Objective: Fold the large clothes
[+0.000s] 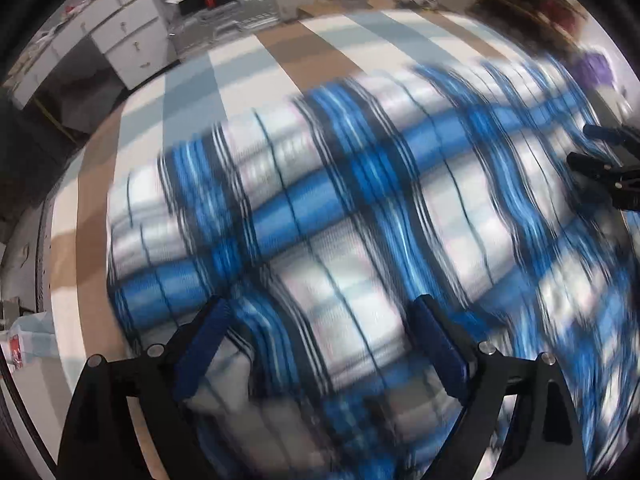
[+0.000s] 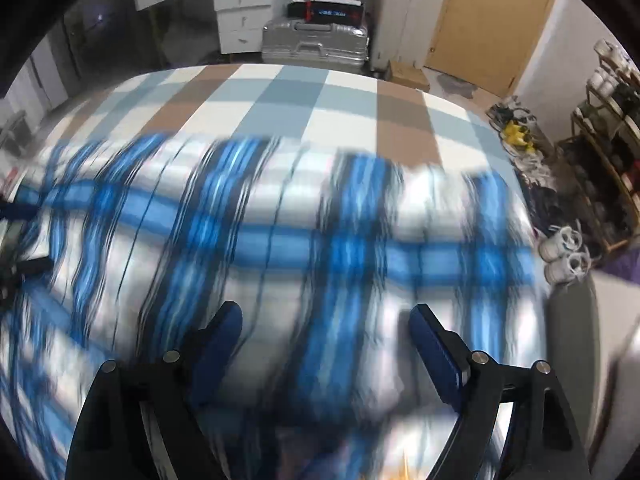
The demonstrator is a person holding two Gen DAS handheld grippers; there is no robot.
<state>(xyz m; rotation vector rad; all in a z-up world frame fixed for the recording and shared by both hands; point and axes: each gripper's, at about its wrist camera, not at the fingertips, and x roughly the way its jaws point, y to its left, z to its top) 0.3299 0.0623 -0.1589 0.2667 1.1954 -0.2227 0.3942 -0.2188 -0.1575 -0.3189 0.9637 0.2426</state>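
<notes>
Both your tongs stand spread with nothing pinched: left gripper [image 1: 320, 320] and right gripper [image 2: 322, 324] hang just above the blue plaid cloth [image 1: 304, 216], which lies spread across the checked bed [image 2: 280, 92]. Looks soft, limp, bulky, probably slumps when lifted. Pinch at an edge or corner, both sides together; blur hides exact hem.

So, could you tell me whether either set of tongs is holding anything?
Neither: left tongs and right tongs stand open above the blue-and-white plaid cloth.
</notes>
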